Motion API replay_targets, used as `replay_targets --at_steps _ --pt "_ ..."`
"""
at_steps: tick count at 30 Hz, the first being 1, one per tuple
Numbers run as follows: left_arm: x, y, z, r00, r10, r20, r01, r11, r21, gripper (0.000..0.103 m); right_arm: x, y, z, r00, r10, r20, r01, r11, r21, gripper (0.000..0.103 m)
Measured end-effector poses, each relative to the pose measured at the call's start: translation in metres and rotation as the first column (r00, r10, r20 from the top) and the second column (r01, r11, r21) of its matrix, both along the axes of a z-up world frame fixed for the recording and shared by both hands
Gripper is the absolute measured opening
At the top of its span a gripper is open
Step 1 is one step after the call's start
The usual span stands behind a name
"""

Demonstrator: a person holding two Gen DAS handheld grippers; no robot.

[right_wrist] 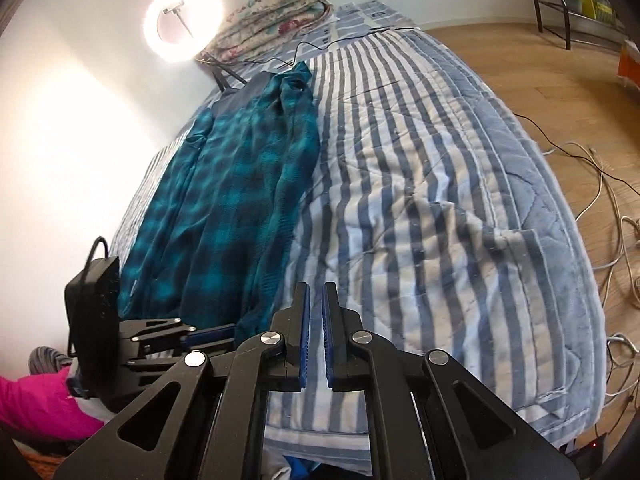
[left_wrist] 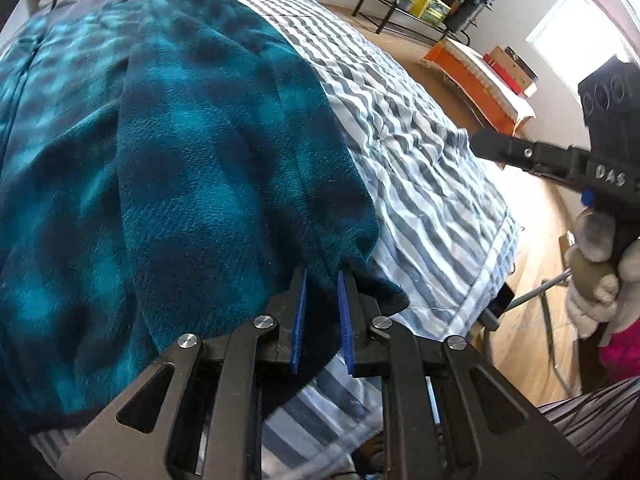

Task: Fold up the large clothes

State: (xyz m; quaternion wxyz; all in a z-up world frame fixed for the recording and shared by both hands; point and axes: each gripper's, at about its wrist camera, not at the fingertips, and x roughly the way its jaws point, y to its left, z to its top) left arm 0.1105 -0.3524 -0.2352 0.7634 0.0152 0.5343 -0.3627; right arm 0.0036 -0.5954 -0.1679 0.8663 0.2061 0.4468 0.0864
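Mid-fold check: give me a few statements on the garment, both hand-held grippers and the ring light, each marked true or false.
1. The teal plaid garment lies on the striped quilt. True.
2. The right hand-held gripper holds the garment. False: its jaws are shut on nothing, over bare quilt.
3. The left hand-held gripper has the garment's edge between its jaws. True.
4. The ring light is off. False: it glows brightly against the wall.
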Motion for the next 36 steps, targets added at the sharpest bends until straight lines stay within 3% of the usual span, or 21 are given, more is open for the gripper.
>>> replay_targets --at_steps 1,4,6,7,11,14,16,18,19,25,27,29,36 --pt "-0.002 0.002 0.005 1.000 0.006 0.005 -0.006 1.000 -0.010 0.026 -0.001 -0.005 0.001 1.000 -0.003 0.006 0.003 1.000 0.000 0.005" --pt "-0.015 0.006 0.028 0.997 0.036 0.069 -0.032 0.998 -0.057 0.072 0.000 -0.013 0.005 0.999 -0.015 0.029 0.015 1.000 0.006 0.008" --pt "-0.020 -0.004 0.034 0.995 0.024 0.096 -0.020 0.999 -0.046 0.073 0.002 -0.018 0.011 0.998 -0.023 0.053 0.022 1.000 0.006 0.030" --pt "-0.020 -0.011 0.033 0.995 0.012 0.102 -0.009 1.000 -0.025 0.073 0.003 -0.018 0.013 0.997 -0.029 0.068 0.029 1.000 0.005 0.035" --pt "-0.012 -0.043 0.008 0.994 -0.013 0.112 -0.003 0.990 0.142 0.073 0.017 -0.020 0.020 0.996 -0.028 0.084 0.028 1.000 0.004 0.036" --pt "-0.005 -0.044 -0.008 0.994 0.024 0.107 -0.043 0.984 0.176 0.064 0.028 -0.024 0.024 0.995 -0.030 0.092 0.029 1.000 0.008 0.036" --pt "0.000 -0.040 -0.009 0.991 0.030 0.129 -0.050 0.987 0.151 0.048 0.038 -0.026 0.025 0.996 -0.024 0.091 0.023 1.000 0.019 0.036" --pt "0.009 -0.032 -0.011 0.992 0.050 0.118 -0.064 0.991 0.114 0.018 0.049 -0.026 0.025 0.996 -0.016 0.087 0.013 0.999 0.033 0.036" --pt "0.012 -0.028 -0.011 0.994 0.056 0.098 -0.066 0.993 0.095 0.013 0.056 -0.026 0.025 0.996 -0.012 0.085 0.008 0.999 0.043 0.036" --pt "0.020 0.007 0.014 0.991 0.133 -0.008 -0.133 0.988 -0.082 0.009 0.101 -0.016 0.015 0.998 0.029 0.057 -0.035 0.994 0.108 0.037" --pt "0.019 0.022 0.028 0.987 0.161 -0.011 -0.161 0.977 -0.139 0.009 0.117 -0.009 0.008 0.998 0.044 0.036 -0.048 0.992 0.114 0.047" --pt "0.018 0.031 0.035 0.985 0.175 -0.012 -0.174 0.971 -0.164 0.009 0.138 -0.002 -0.001 0.998 0.060 0.018 -0.062 0.990 0.130 0.054" --pt "0.018 0.048 0.033 0.981 0.190 -0.044 -0.195 0.961 -0.196 0.009 0.218 0.012 -0.037 0.997 0.042 -0.060 -0.024 0.962 0.273 0.054"
